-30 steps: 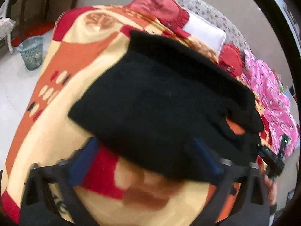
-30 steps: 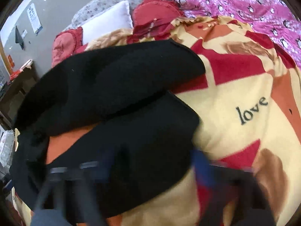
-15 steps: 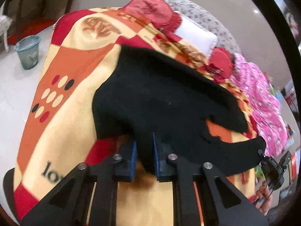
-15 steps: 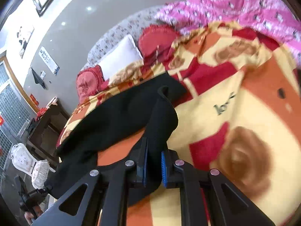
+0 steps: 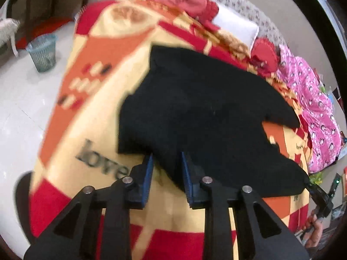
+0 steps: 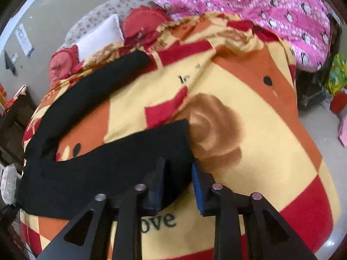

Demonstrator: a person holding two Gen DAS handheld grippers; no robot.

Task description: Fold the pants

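Observation:
Black pants (image 5: 206,108) lie spread on a yellow, orange and red blanket (image 5: 86,108) that covers a bed. My left gripper (image 5: 167,164) is at their near edge. Its jaws are opening, with a fold of the black cloth loose between the blue pads. In the right wrist view the pants (image 6: 108,162) curve in a U, one leg running off to the far left. My right gripper (image 6: 178,169) is at the end of the near leg. Its jaws are opening too, with cloth in the gap. The right gripper (image 5: 321,197) and a hand also show at the left view's right edge.
Red cushions (image 5: 186,0) and a white pillow (image 5: 236,28) lie at the head of the bed. A pink patterned quilt (image 6: 271,10) is bunched along one side. A teal waste basket (image 5: 42,52) stands on the pale floor beside the bed.
Half a second ago both grippers were shut on the black cloth. Both have since drawn back toward the near edge of the bed, and their jaws have parted. The pants lie flatter.

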